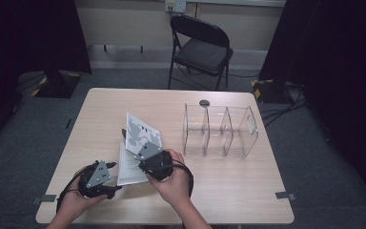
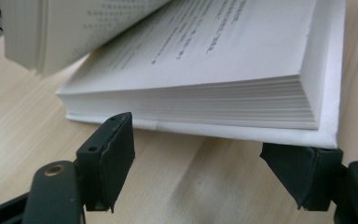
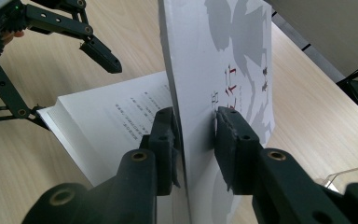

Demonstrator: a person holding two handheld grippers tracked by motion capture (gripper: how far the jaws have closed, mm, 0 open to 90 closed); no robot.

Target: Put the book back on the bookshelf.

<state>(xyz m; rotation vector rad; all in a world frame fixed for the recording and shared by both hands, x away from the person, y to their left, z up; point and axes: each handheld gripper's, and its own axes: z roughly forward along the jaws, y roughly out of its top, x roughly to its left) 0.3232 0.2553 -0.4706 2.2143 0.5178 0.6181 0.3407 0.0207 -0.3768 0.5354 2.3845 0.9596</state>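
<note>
right gripper view looks along the right gripper [image 3: 195, 135], whose two jaws stand on either side of the raised front cover [image 3: 235, 60] of a book [image 3: 116, 116]; the cover stands nearly upright between the pads, pinched near its lower edge, with the printed page block lying flat to the left of it. farther off in the same view, the left gripper [image 3: 74, 84] reaches toward the near corner of the page block, one jaw above the pages and one at the table beside the corner.

left gripper view has the book [image 2: 191, 60] lying flat on the table [image 2: 28, 116] just beyond the jaw tips, its page edges facing the camera; the jaws stand wide apart, one before the fore edge and one under the right corner, and press on nothing.

high view counts one book [image 1: 132, 164], two grippers, one clear divider rack [image 1: 219, 131] with three compartments standing well apart to the right, and one folding chair [image 1: 201, 47] beyond the table. the right gripper [image 1: 145, 150] clamps the lifted cover [image 1: 142, 133]; the left gripper [image 1: 114, 186] sits open at the book's left edge.
</note>
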